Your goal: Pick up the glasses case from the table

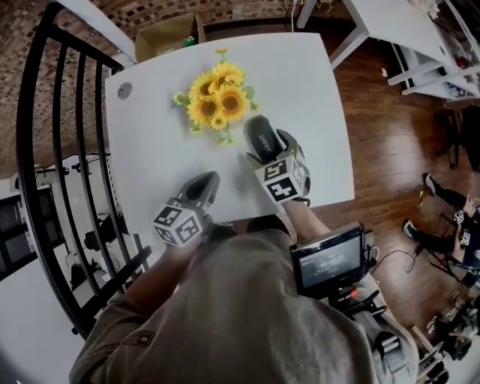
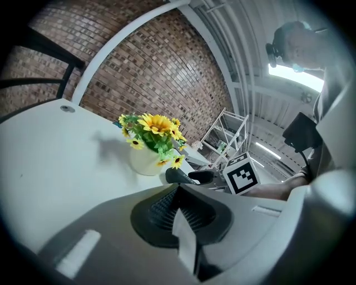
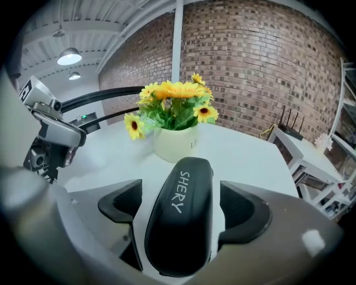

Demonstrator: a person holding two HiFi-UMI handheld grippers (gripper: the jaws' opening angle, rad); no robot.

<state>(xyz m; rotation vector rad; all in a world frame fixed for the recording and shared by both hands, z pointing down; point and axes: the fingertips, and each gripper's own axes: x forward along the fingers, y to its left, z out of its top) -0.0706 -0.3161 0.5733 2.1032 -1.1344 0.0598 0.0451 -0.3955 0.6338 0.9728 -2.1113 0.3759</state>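
Observation:
A black glasses case printed "SHERY" lies on the white table, just in front of a pot of sunflowers. My right gripper straddles it, jaws wide open. In the right gripper view the case lies lengthwise between the pads, with bare table showing on both sides, so nothing presses on it. My left gripper hovers near the table's front edge, left of the case, shut and empty; its ribbed pads meet. From there the case shows beside the pot.
A black metal railing runs along the table's left side. A cardboard box sits beyond the far edge, and a white desk stands at the upper right. A cable grommet marks the table's far left corner.

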